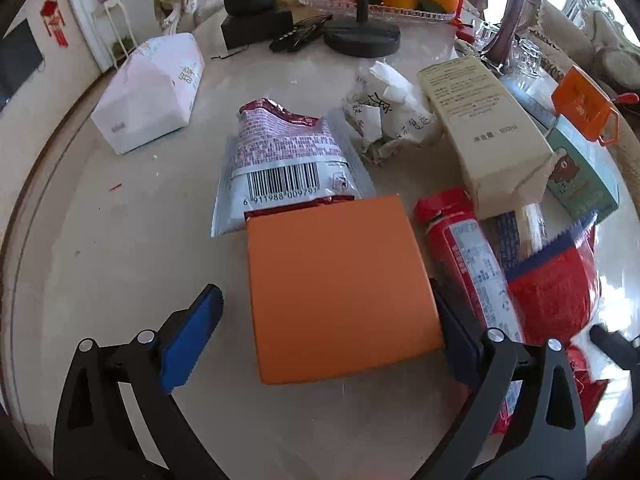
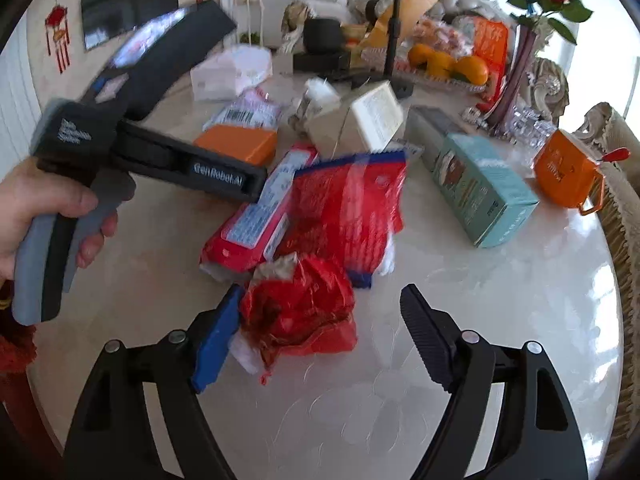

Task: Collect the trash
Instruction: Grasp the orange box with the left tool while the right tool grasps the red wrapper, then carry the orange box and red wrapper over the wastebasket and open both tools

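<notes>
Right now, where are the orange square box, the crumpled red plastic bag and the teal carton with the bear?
Orange square cardboard box [image 1: 340, 284], left wrist view, middle of its top.
Crumpled red plastic bag [image 2: 298, 312], right wrist view, its centre.
Teal bear carton [image 2: 480, 188], right wrist view, its top face.

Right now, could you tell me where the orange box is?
In the left wrist view, the orange box lies on the table between the left gripper's open jaws, overlapping the barcoded wrapper.

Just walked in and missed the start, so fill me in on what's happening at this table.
A person is clearing packaging litter off a round table with two hand-held grippers. The left gripper straddles an orange box; one pad touches its side, the other stands clear, so it is not gripped. The right gripper brackets a crumpled red wrapper, one pad against it, jaws open. Nothing is lifted.
</notes>
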The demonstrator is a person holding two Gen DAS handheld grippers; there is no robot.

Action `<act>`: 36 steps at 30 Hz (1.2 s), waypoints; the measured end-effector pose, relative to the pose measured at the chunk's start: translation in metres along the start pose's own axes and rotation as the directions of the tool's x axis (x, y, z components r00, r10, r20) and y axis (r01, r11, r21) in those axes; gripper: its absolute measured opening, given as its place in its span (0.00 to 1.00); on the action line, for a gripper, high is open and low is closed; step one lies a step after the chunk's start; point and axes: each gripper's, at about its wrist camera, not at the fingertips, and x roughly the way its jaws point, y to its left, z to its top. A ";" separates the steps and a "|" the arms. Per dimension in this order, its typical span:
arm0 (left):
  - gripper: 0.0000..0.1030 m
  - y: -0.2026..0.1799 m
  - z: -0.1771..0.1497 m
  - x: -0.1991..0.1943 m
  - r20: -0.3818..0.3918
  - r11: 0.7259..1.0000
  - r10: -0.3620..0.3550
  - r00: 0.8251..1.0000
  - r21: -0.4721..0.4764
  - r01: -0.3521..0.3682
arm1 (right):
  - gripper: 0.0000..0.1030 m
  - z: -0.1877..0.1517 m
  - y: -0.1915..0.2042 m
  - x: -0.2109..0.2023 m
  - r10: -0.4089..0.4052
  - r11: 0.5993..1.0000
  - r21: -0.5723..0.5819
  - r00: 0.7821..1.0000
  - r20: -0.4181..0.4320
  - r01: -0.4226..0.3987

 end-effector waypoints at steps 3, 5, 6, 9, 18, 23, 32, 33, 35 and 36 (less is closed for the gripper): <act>0.71 -0.001 -0.004 -0.008 0.014 0.999 -0.008 1.000 0.035 0.007 | 0.40 -0.001 0.008 -0.006 -0.033 0.999 -0.026 0.999 0.014 0.033; 0.71 0.002 -0.008 -0.011 0.018 0.999 -0.010 1.000 0.051 0.009 | 0.38 -0.003 0.012 -0.014 -0.005 1.000 -0.020 1.000 0.027 0.005; 0.71 0.005 -0.011 -0.013 0.020 0.999 -0.014 1.000 0.047 0.013 | 0.38 -0.005 0.012 -0.019 -0.006 1.000 -0.016 0.999 0.045 0.007; 0.71 0.016 -0.023 -0.025 0.045 0.998 -0.066 0.997 0.018 0.065 | 0.38 -0.015 0.009 -0.042 0.038 0.998 0.038 0.995 0.088 -0.042; 0.71 0.037 -0.091 -0.083 0.115 0.990 -0.141 0.983 0.016 0.140 | 0.38 -0.063 -0.008 -0.077 0.011 0.974 0.226 0.996 0.088 -0.031; 0.71 0.043 -0.155 -0.143 0.198 0.972 -0.234 0.952 0.031 0.232 | 0.38 -0.100 0.020 -0.134 0.056 0.971 0.218 0.982 0.182 -0.096; 0.71 -0.006 -0.346 -0.217 0.216 0.934 -0.339 0.916 0.197 0.299 | 0.38 -0.229 0.093 -0.191 0.140 0.937 0.286 0.965 0.224 -0.202; 0.71 -0.016 -0.367 -0.211 0.201 0.935 -0.326 0.924 0.216 0.282 | 0.38 -0.248 0.098 -0.180 0.158 0.924 0.320 0.970 0.183 -0.210; 0.71 -0.034 -0.399 -0.189 0.141 0.922 -0.344 0.928 0.237 0.305 | 0.39 -0.274 0.103 -0.154 0.174 0.902 0.383 0.980 0.100 -0.199; 0.71 -0.042 -0.412 -0.174 0.109 0.918 -0.349 0.931 0.238 0.316 | 0.39 -0.286 0.105 -0.140 0.168 0.898 0.402 0.984 0.056 -0.177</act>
